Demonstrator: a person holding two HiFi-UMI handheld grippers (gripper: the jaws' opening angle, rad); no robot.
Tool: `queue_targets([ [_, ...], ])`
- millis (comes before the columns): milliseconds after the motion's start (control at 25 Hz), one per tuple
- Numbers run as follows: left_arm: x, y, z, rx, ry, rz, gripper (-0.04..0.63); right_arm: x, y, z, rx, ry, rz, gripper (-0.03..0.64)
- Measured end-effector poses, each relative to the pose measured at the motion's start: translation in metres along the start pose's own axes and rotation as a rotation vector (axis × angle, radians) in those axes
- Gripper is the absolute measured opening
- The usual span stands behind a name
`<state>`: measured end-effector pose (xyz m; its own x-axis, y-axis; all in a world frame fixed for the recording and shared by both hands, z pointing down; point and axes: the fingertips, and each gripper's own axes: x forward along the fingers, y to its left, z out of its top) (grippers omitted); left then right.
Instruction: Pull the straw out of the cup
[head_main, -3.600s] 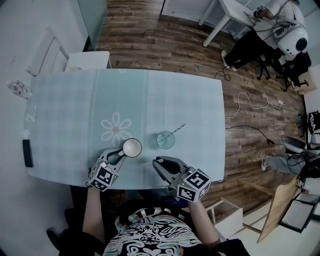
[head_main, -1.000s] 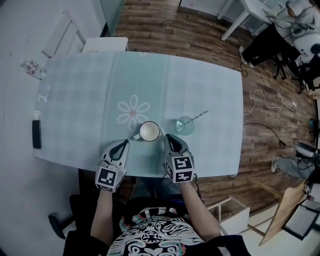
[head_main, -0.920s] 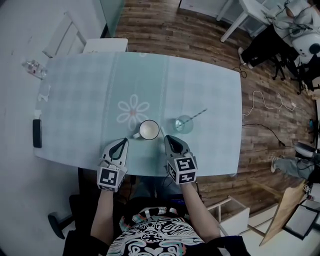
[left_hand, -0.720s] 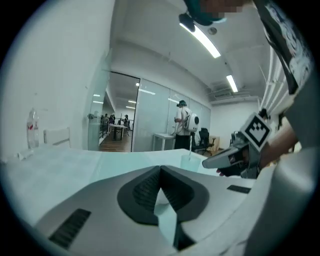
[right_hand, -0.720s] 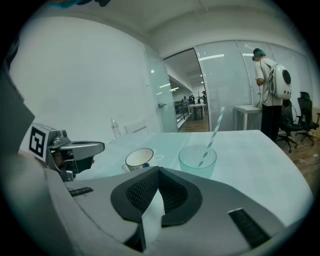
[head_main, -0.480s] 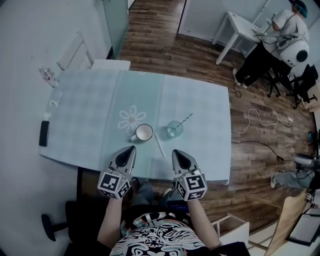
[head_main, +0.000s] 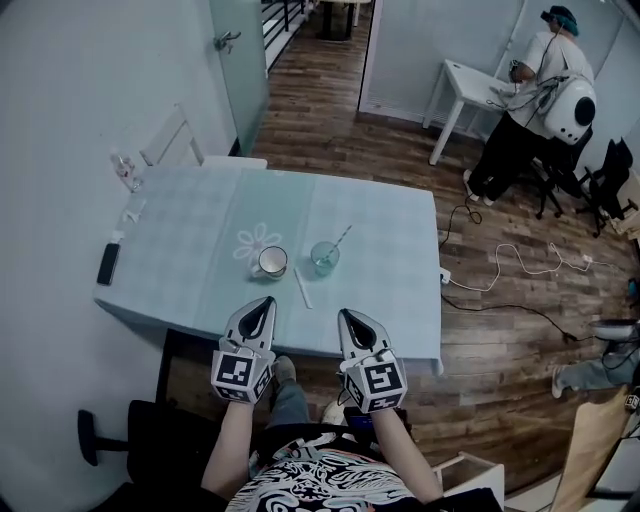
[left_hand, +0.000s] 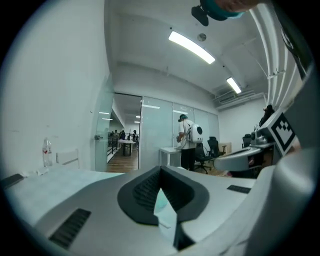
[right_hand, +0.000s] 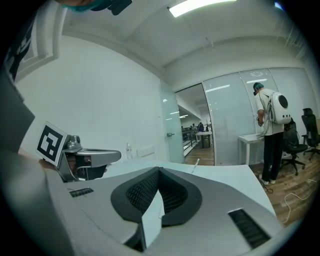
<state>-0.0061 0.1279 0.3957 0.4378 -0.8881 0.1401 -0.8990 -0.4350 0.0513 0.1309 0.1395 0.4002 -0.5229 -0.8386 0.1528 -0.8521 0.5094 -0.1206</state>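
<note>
now my left gripper (head_main: 265, 302) and right gripper (head_main: 346, 315) sit pressed together, empty, short of the cup (head_main: 324, 258); straw (head_main: 341, 238) looks light, crushable: pinch above rim.

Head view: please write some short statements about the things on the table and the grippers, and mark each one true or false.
1. A white straw lies flat on the table. True.
2. The glass cup is empty. False: a second straw leans in it.
3. The right gripper holds a straw. False: its fingers are together with nothing between them.
4. The mug stands left of the glass cup. True.
5. The phone lies beside the mug. False: it lies at the table's left edge.
</note>
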Motion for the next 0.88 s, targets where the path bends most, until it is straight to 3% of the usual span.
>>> queue_targets([
  [160, -0.010, -0.009, 0.008, -0.074, -0.041, -0.008, 0.020, -0.012, 0.001, 0.002, 0.005, -0.022, 0.019, 0.011],
  [320, -0.008, -0.008, 0.006, 0.038, -0.001, 0.045, 0.020, -0.013, 0.001, 0.004, -0.001, -0.030, 0.046, 0.011],
  [440, -0.006, -0.003, 0.004, 0.080, 0.013, 0.077, 0.020, -0.009, -0.001, 0.003, -0.003, -0.029, 0.050, 0.011],
  [880, 0.022, 0.019, -0.006, 0.069, 0.041, 0.083, 0.020, 0.016, -0.022, -0.003, 0.013, -0.010, 0.029, 0.011],
])
